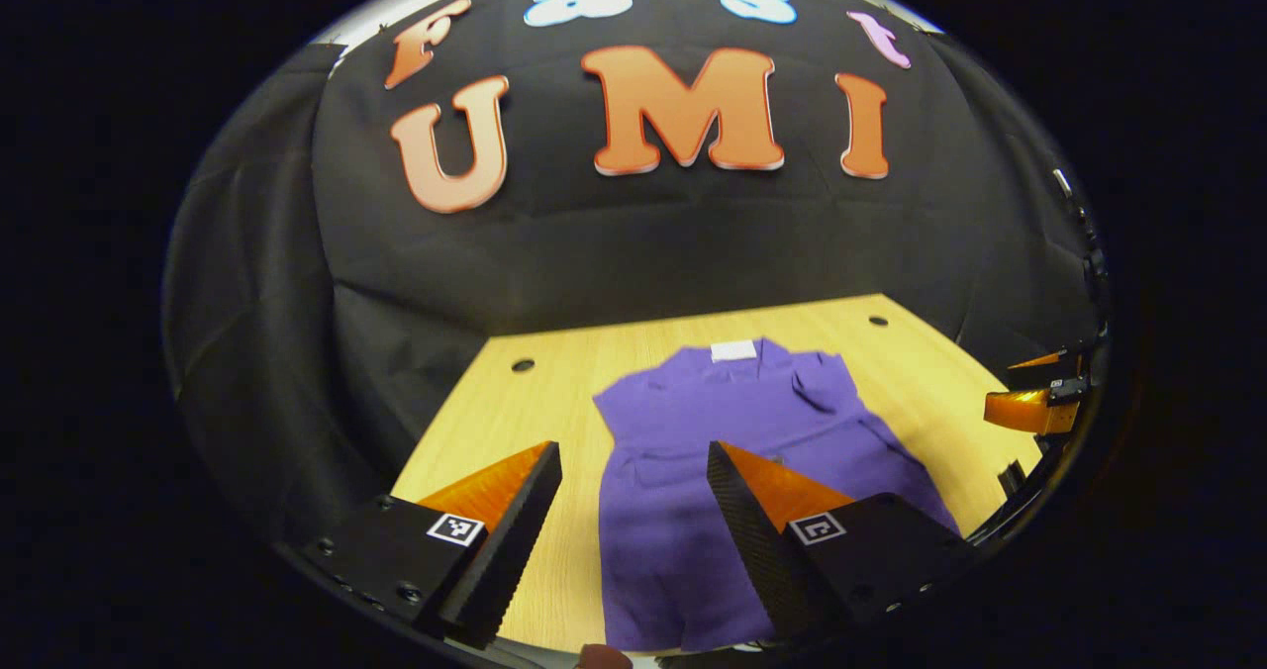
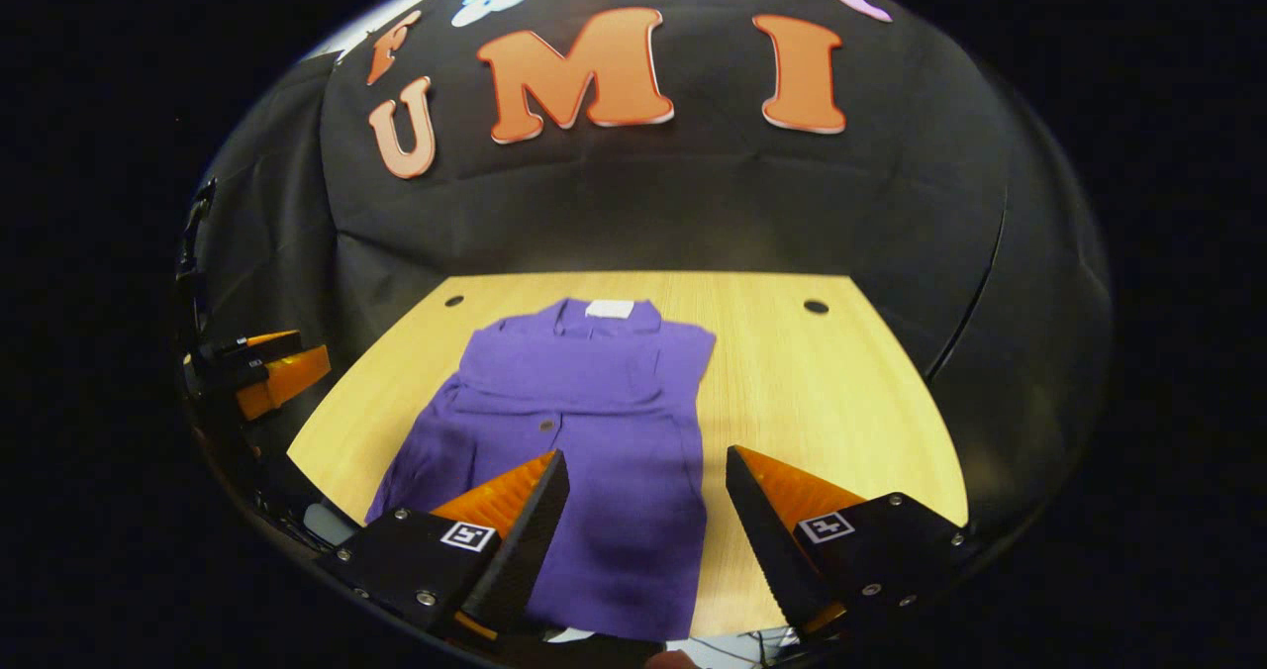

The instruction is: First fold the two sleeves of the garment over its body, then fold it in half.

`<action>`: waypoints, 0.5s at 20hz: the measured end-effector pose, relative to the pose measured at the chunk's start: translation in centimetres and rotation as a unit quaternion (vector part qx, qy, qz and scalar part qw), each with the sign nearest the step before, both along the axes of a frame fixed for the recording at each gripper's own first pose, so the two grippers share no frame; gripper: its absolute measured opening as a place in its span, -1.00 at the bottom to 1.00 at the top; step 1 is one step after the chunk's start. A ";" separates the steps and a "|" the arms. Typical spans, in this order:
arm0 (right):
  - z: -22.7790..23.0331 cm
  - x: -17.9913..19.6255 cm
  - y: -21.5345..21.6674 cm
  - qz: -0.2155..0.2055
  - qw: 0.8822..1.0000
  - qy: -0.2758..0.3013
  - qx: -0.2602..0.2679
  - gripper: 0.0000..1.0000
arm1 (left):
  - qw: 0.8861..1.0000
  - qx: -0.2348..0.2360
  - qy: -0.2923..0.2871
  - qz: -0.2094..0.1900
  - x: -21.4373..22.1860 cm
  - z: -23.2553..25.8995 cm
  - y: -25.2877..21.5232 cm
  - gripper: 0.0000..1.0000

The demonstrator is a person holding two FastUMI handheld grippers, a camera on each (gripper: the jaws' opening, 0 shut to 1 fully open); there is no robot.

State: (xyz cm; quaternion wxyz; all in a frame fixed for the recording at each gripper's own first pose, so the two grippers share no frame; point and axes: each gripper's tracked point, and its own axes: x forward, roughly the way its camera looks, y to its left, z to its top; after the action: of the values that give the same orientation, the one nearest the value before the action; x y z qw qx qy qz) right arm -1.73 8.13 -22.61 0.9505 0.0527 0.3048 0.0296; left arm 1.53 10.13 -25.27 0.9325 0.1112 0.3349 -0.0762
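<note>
- Left gripper view: a purple shirt (image 1: 732,471) of soft, creased cloth lies flat on the pale wood-grain table (image 1: 515,422), with a blank white collar tag (image 1: 733,350); the left gripper (image 1: 633,481) hovers over it, jaws released.
- Right gripper view: the right gripper (image 2: 645,486) hovers above the shirt's lower half, jaws spread, gripping nothing.

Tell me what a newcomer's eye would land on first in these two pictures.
The purple garment stands out first, lying flat in the middle of the light wooden table, collar end with a white label toward the black cloth wall. It looks narrow, with sleeves apparently folded in already. Next come the two open grippers: the right gripper over the garment's near right edge, the left gripper over its near left edge.
</note>
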 end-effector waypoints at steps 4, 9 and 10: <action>-4.8 -3.3 0.1 0.004 0.997 0.081 0.010 0.91 | 0.992 0.004 0.123 0.008 -3.5 -6.8 2.5 0.92; -9.8 -6.5 0.3 0.005 0.986 0.166 0.017 0.91 | 0.970 0.024 0.241 0.018 -7.9 -11.3 5.1 0.94; -10.5 -7.1 0.5 0.007 0.983 0.181 0.018 0.91 | 0.965 0.023 0.261 0.018 -8.5 -12.0 5.0 0.94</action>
State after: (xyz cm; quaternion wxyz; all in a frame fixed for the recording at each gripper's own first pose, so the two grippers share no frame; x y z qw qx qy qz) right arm -8.87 8.59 -33.06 0.8781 0.0725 0.4719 0.0320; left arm -6.98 15.12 -37.24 0.8114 0.1032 0.5701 -0.0776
